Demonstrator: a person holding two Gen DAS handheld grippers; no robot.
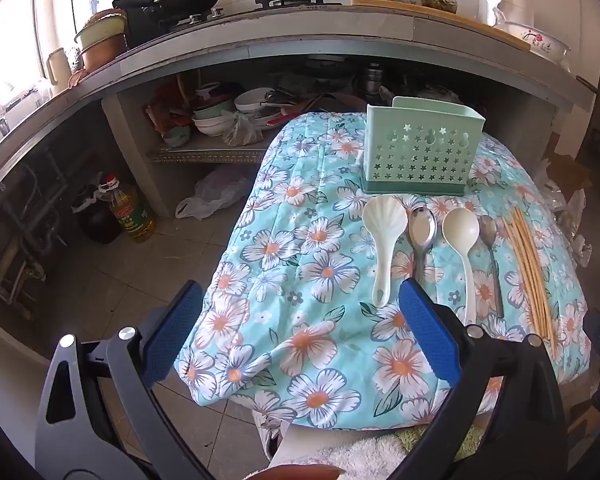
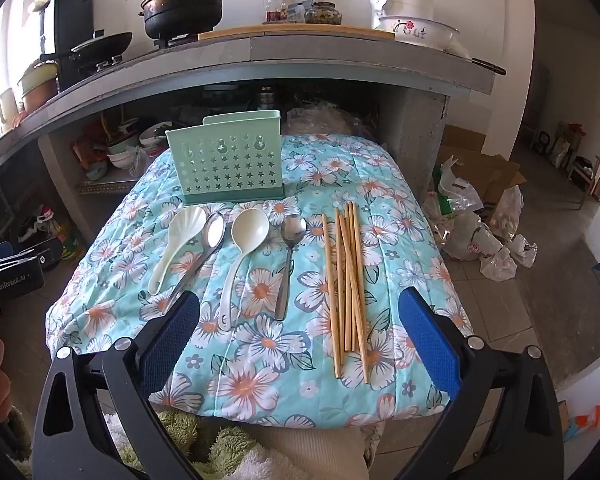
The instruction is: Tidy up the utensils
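Note:
A mint green perforated utensil holder [image 1: 418, 152] [image 2: 230, 164] stands at the far side of a floral-cloth table [image 1: 300, 264] [image 2: 268, 364]. In front of it lie a white shell-shaped spoon [image 1: 382, 232] [image 2: 176, 236], a metal spoon [image 1: 422, 230] [image 2: 210, 240], a white ladle [image 1: 462, 236] [image 2: 244, 240], a second metal spoon [image 1: 490, 248] [image 2: 290, 244] and several wooden chopsticks [image 1: 528, 268] [image 2: 348, 280]. My left gripper [image 1: 300, 320] is open and empty, near the table's front left. My right gripper [image 2: 300, 328] is open and empty above the table's front edge.
A kitchen counter [image 1: 260, 36] [image 2: 340, 46] with pots and bottles runs behind the table, with dishes [image 1: 228, 112] on the shelf under it. Oil bottles [image 1: 132, 212] stand on the floor at left. Plastic bags and cardboard [image 2: 480, 208] lie at right.

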